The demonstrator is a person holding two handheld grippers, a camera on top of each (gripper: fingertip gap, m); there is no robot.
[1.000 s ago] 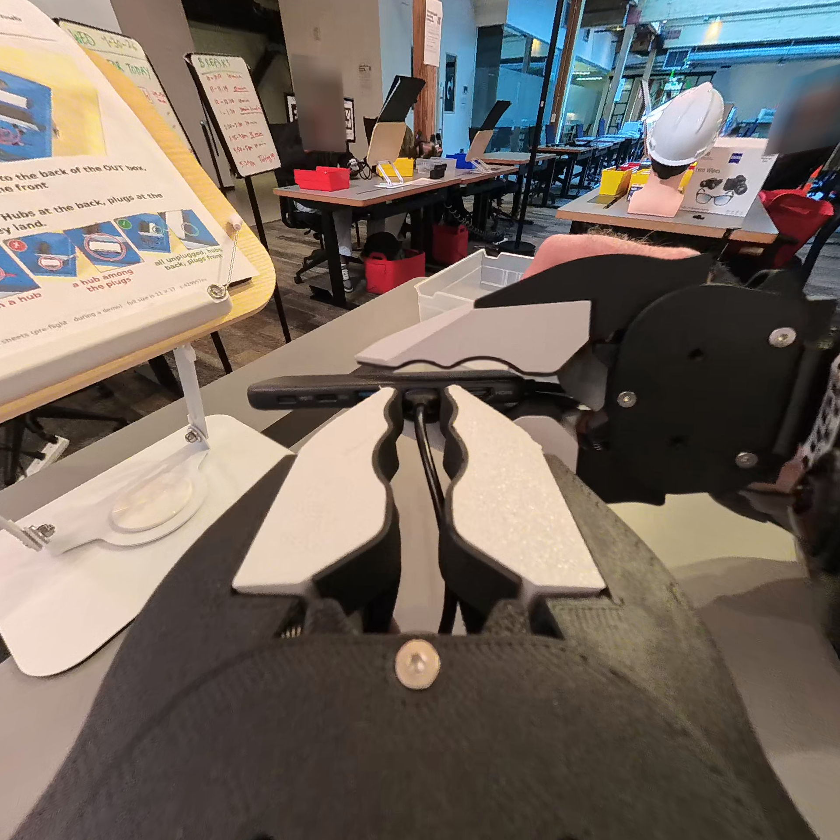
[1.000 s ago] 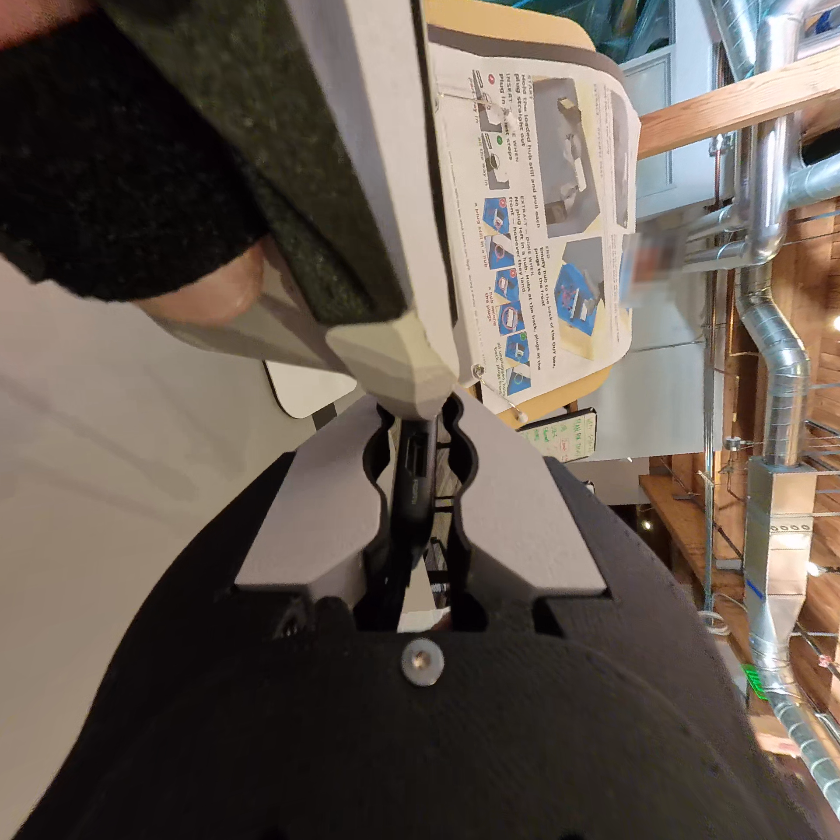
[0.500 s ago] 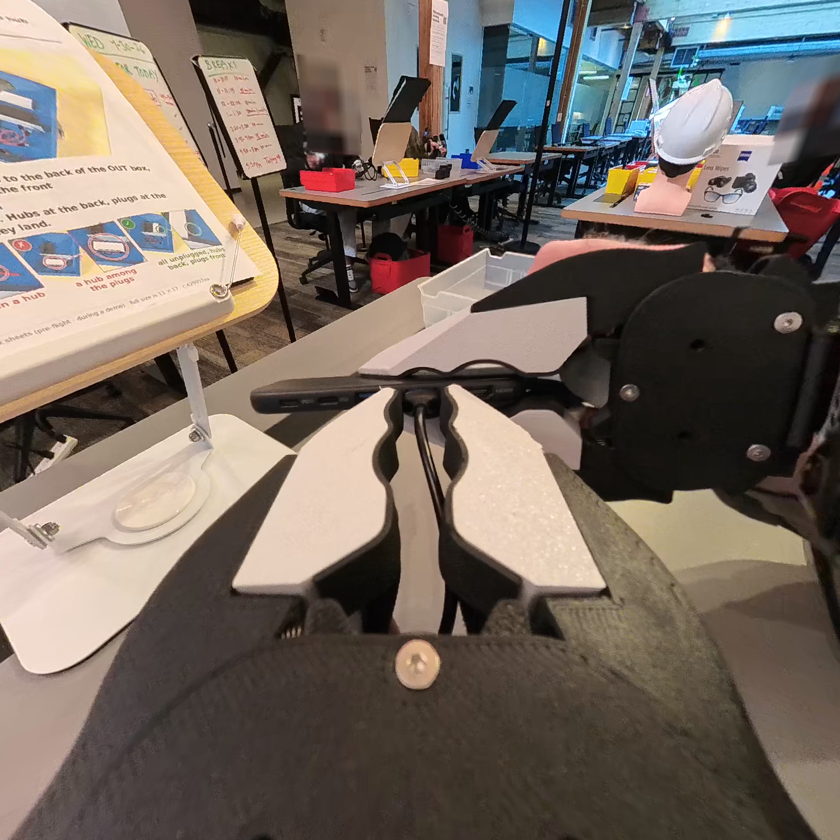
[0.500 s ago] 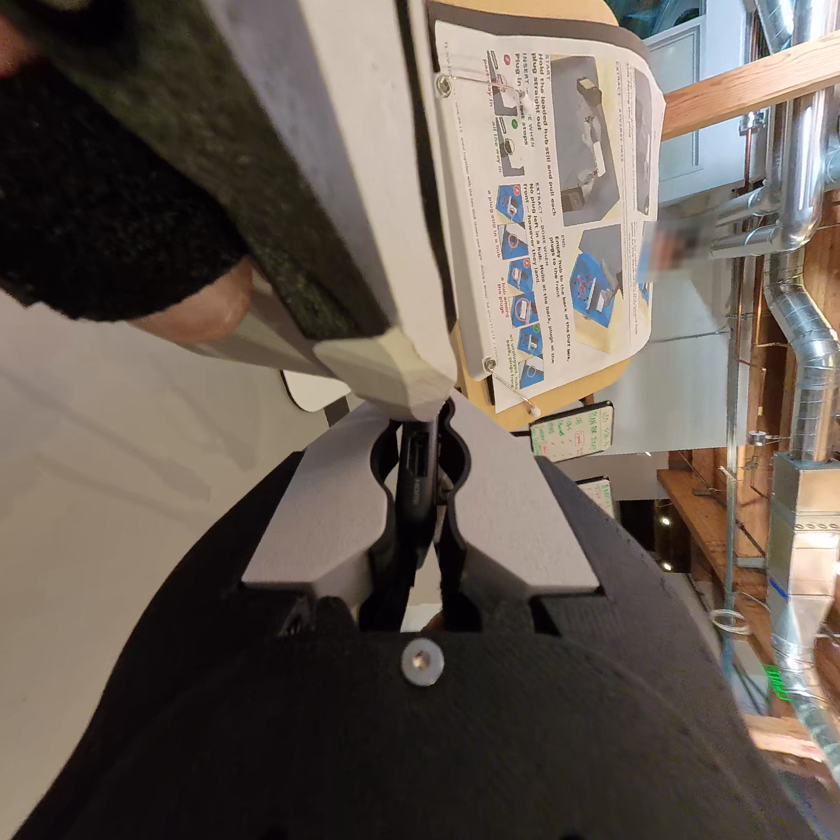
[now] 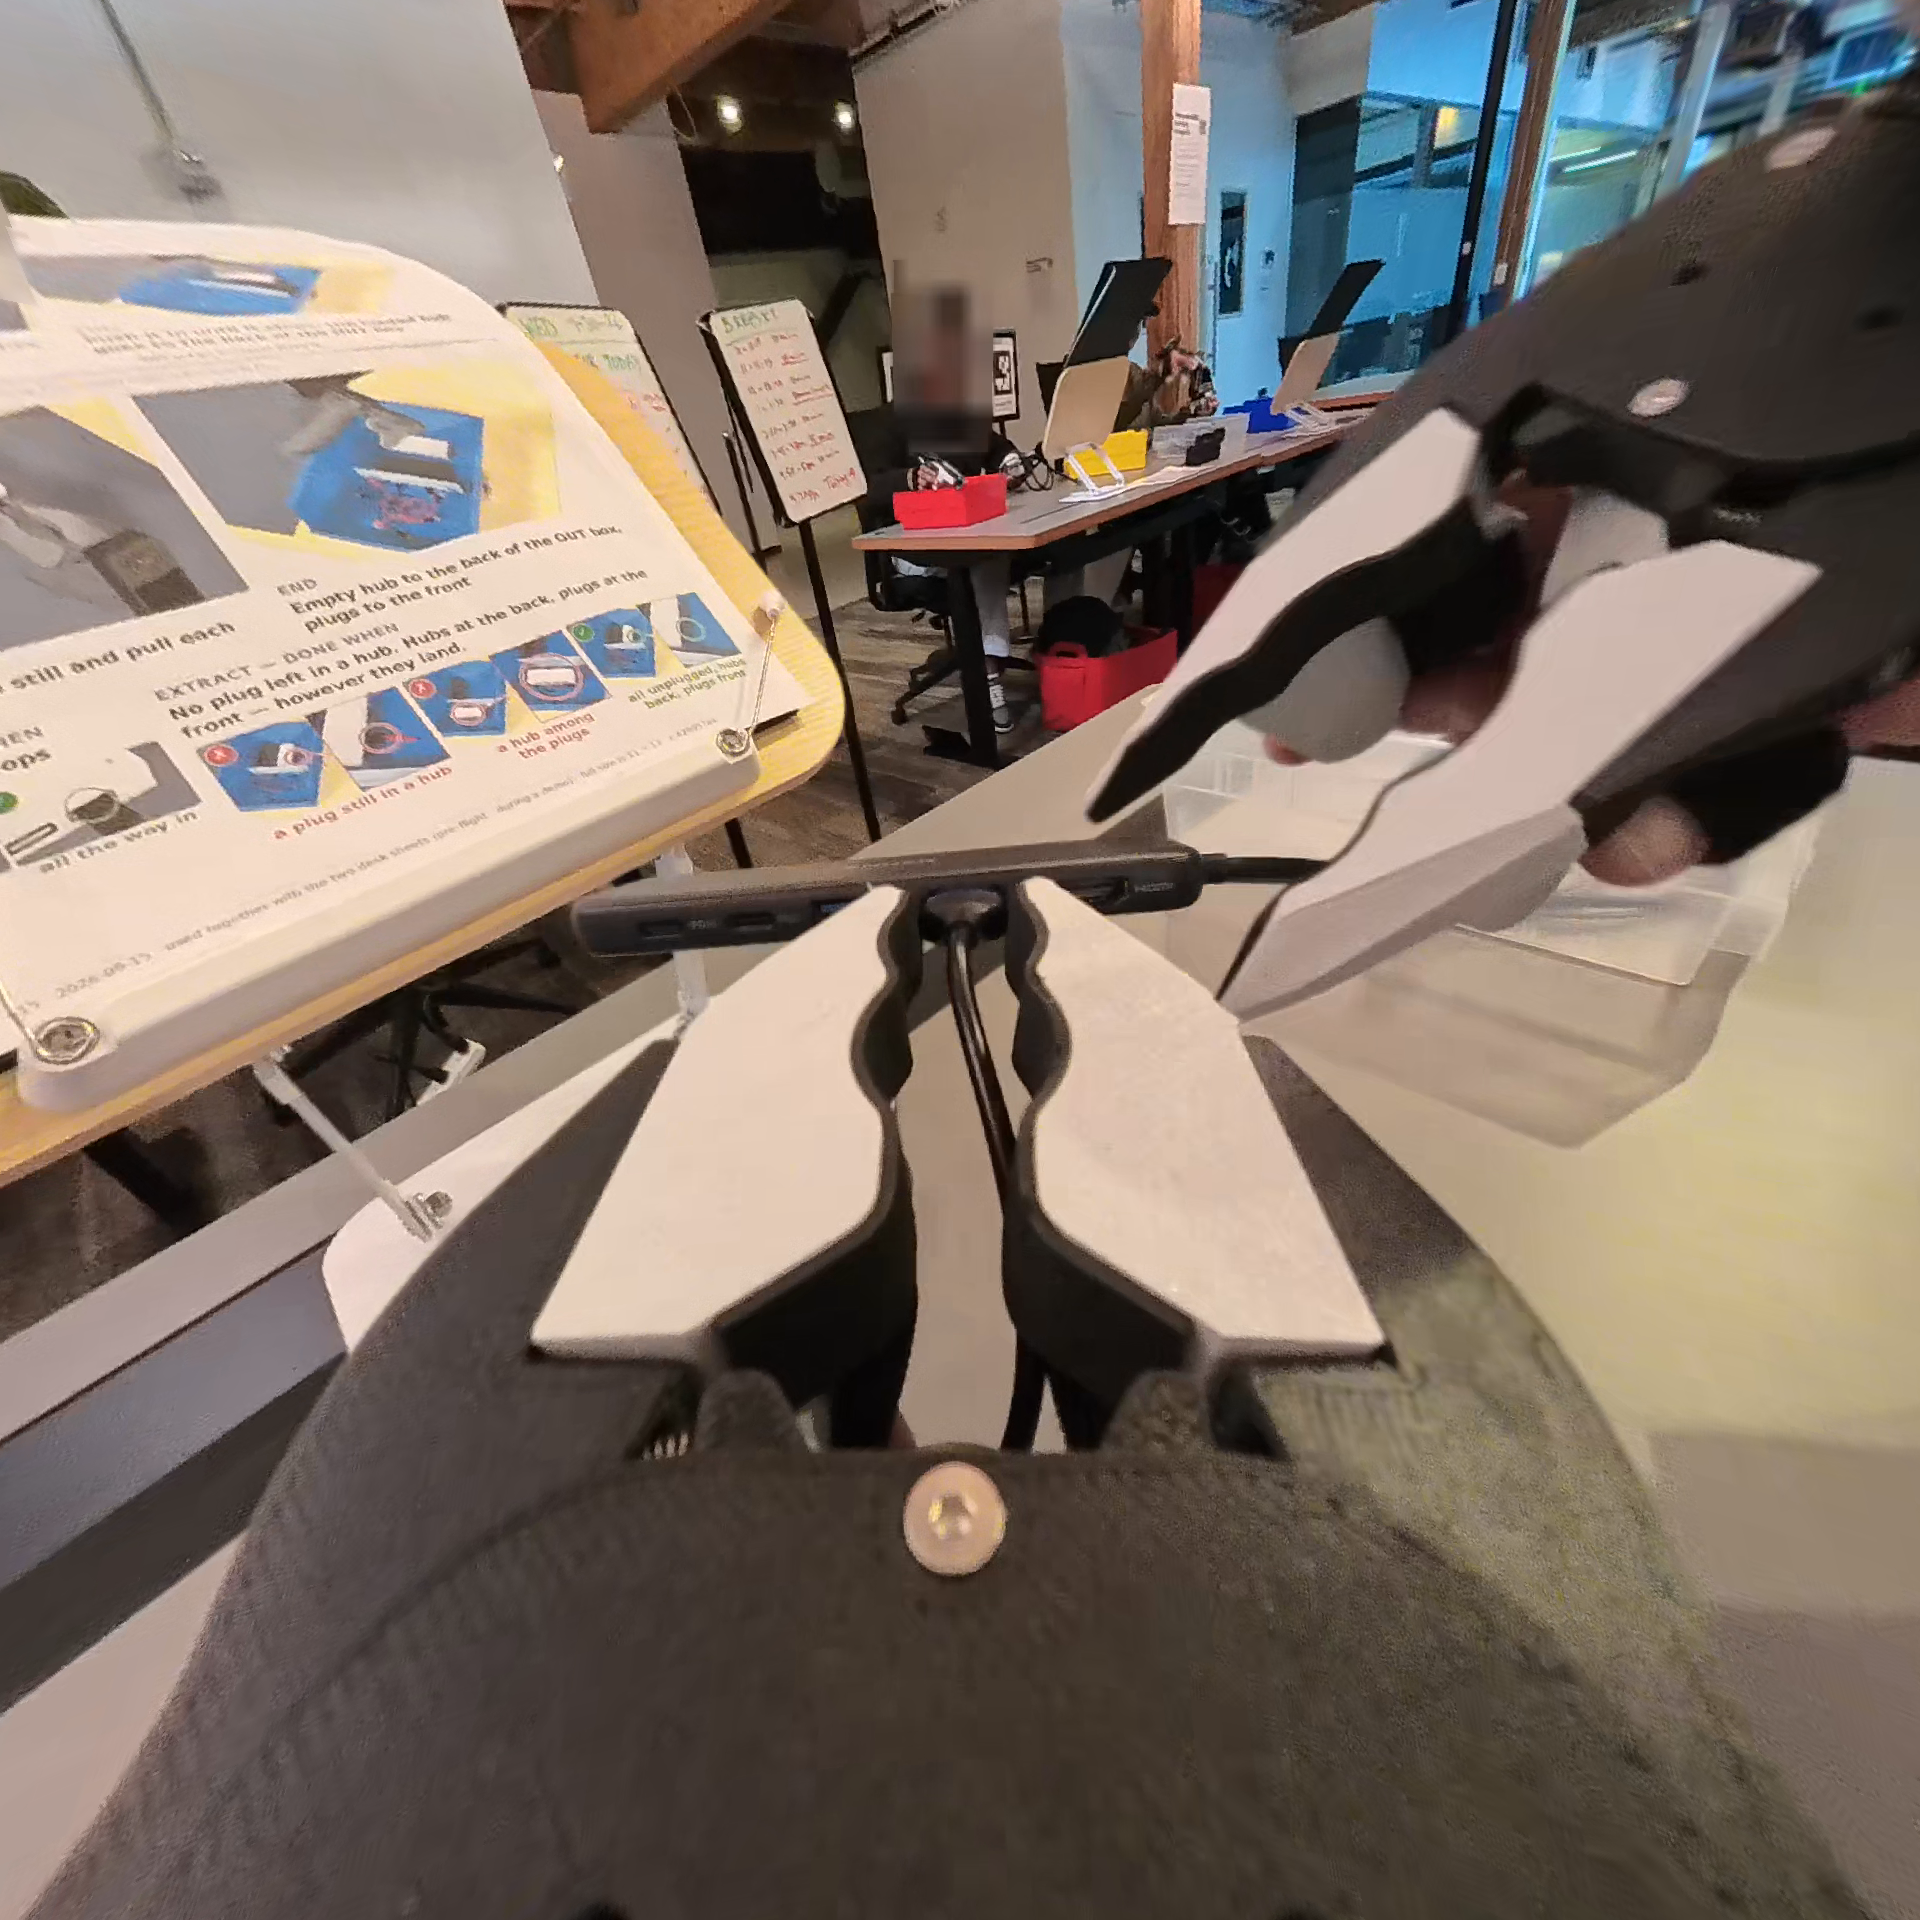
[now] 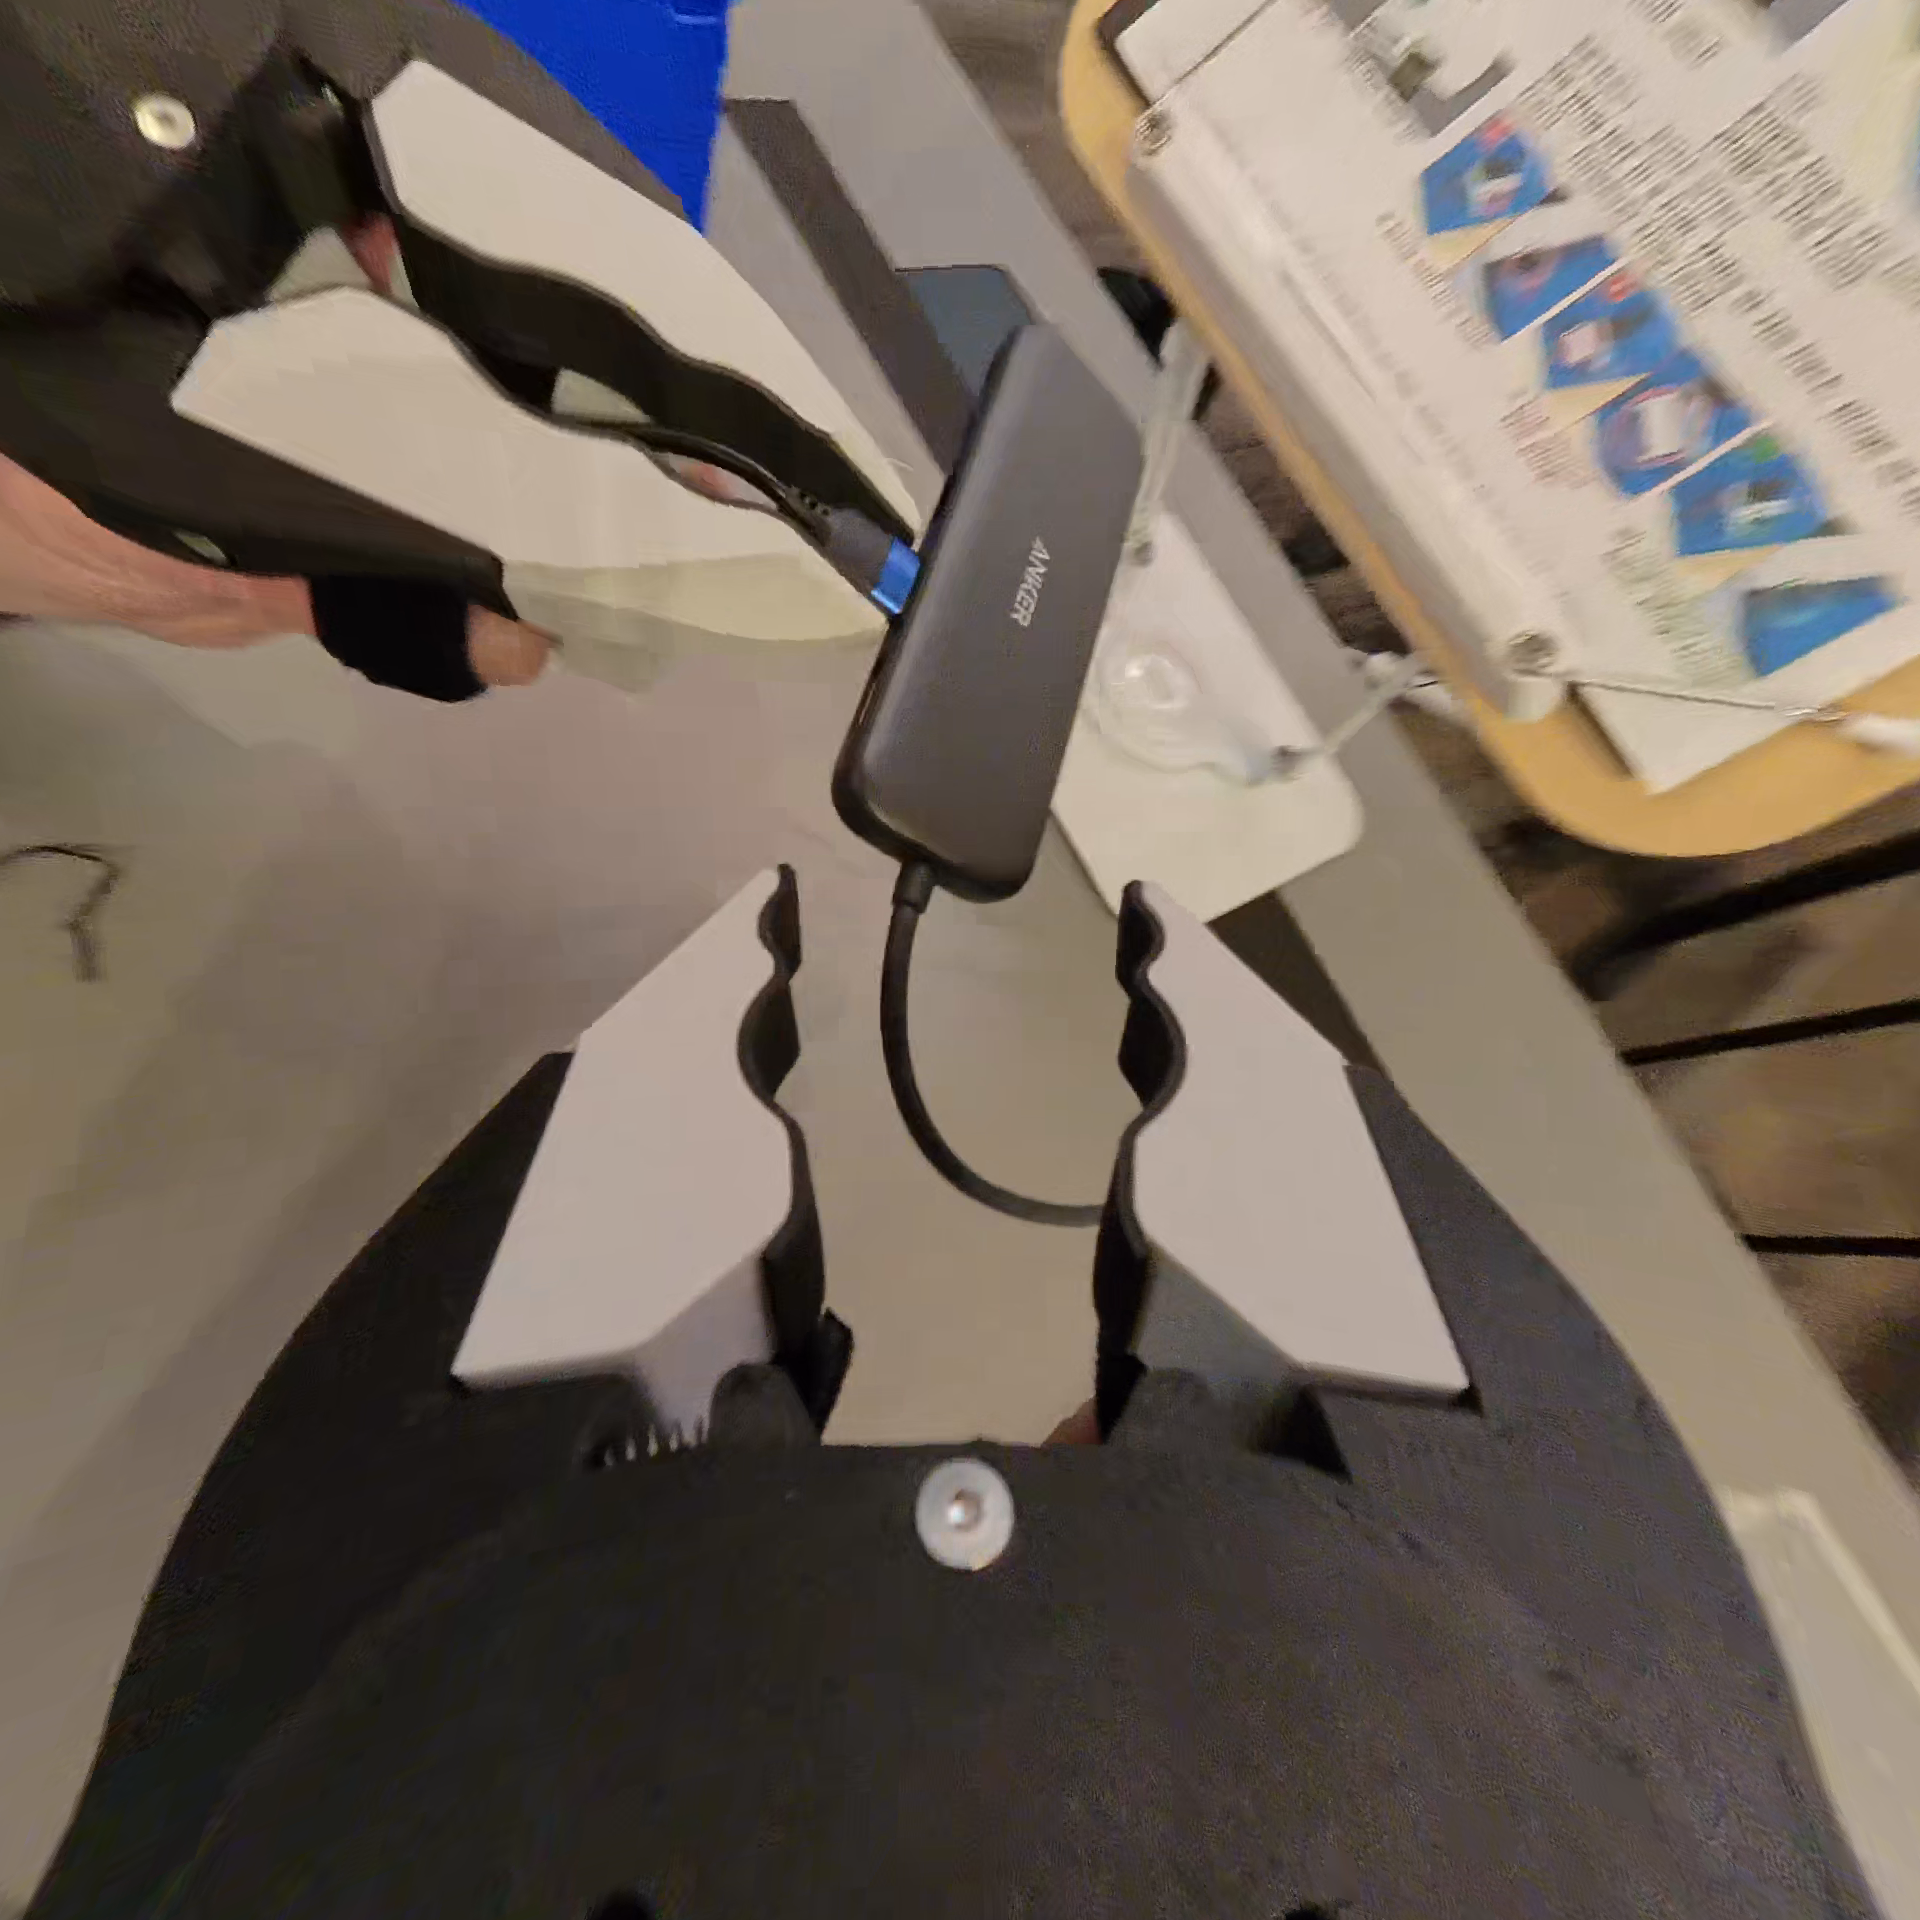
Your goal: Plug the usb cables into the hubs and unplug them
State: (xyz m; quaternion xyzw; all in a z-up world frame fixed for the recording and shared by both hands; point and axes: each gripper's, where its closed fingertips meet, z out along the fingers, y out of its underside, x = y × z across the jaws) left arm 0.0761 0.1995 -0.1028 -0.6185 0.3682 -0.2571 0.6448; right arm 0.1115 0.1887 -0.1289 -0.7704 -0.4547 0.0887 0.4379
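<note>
In the left wrist view, the left hand-held gripper [image 5: 961,914] sits at the centre, its two grey fingers pinched on the plug of a black usb cable [image 5: 977,1049] that runs back between them toward six o'clock. That plug is seated in the near long edge of a dark grey usb hub [image 5: 727,909], which is held off the grey table [image 5: 1558,1299] and stretches from nine to three o'clock across the fingertips. At two o'clock the right hand-held gripper [image 5: 1164,904] stands released, one fingertip above the hub and the other below and in front of it, clear of it. Beyond it at three o'clock a clear plastic bin [image 5: 1621,935] rests on the table.

In the right wrist view, the right hand-held gripper [image 6: 961,894] is spread wide with nothing between its fingers except the hub's own short cord [image 6: 904,1049] passing through the gap. The usb hub [image 6: 997,623] lies at twelve o'clock just beyond the tips. At ten o'clock the left hand-held gripper [image 6: 894,530] grips the blue-tipped plug [image 6: 894,577] in the hub's side.

At ten o'clock in the left wrist view an instruction sheet on a tilted wooden stand [image 5: 343,665] stands, with desks far behind.
</note>
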